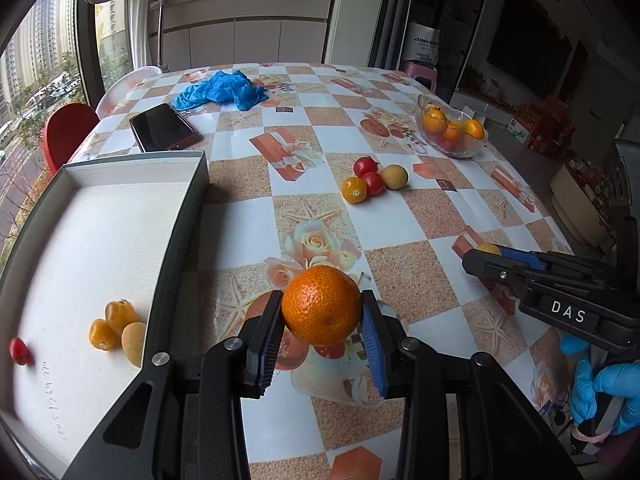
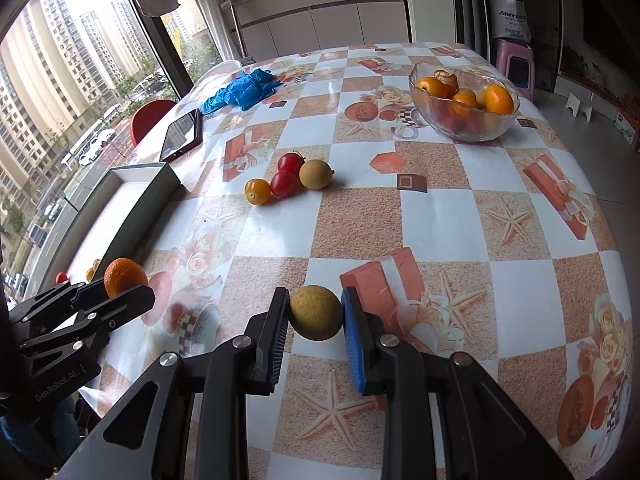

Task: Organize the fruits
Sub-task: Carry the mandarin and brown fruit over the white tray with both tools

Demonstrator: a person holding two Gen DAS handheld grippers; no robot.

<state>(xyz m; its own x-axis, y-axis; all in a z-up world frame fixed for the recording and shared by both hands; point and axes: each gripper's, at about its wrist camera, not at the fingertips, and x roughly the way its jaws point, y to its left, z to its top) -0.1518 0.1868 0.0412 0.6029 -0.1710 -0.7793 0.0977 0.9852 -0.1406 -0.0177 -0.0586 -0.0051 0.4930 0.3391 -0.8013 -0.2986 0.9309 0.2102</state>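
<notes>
My left gripper is shut on an orange mandarin and holds it above the tablecloth, just right of the white tray. The mandarin also shows in the right wrist view. My right gripper is shut on a tan round fruit near the table's front. The tray holds two small orange fruits, a tan fruit and a red one. A loose cluster of two red tomatoes, a yellow one and a tan fruit lies mid-table.
A glass bowl with several orange and red fruits stands at the back right. A phone and blue gloves lie at the back left. A red chair stands beyond the left table edge.
</notes>
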